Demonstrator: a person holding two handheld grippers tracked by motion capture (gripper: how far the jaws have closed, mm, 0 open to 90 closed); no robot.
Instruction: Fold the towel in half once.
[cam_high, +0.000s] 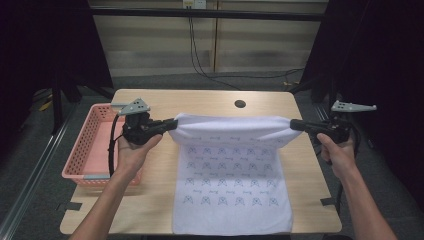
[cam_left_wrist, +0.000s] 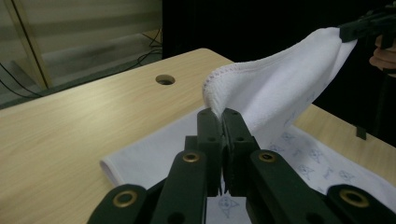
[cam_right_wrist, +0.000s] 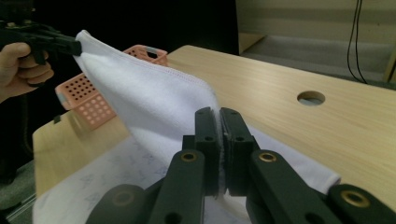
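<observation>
So the white towel with the little grey printed pattern is lying down the middle of the wooden table, with its near end running right up to the table's front edge and its far end lifted clear. Each far corner is pinched: the left gripper is clamped tight on the left corner and the right gripper is clamped tight on the right one, jaws fully closed on fabric in both gripper views, and the edge between them is stretched fairly taut. Looks to me like the fold is under way, the far edge is up and ready to be carried toward the near edge. The next move probably needs both hands travelling together at the same height, so the edge stays straight and the corners land square on the near ones. Room-wise it's decent: bare table beyond the towel with just a round cable hole, the pink basket just beside the left hand, and the right hand sits over the table's right edge.
</observation>
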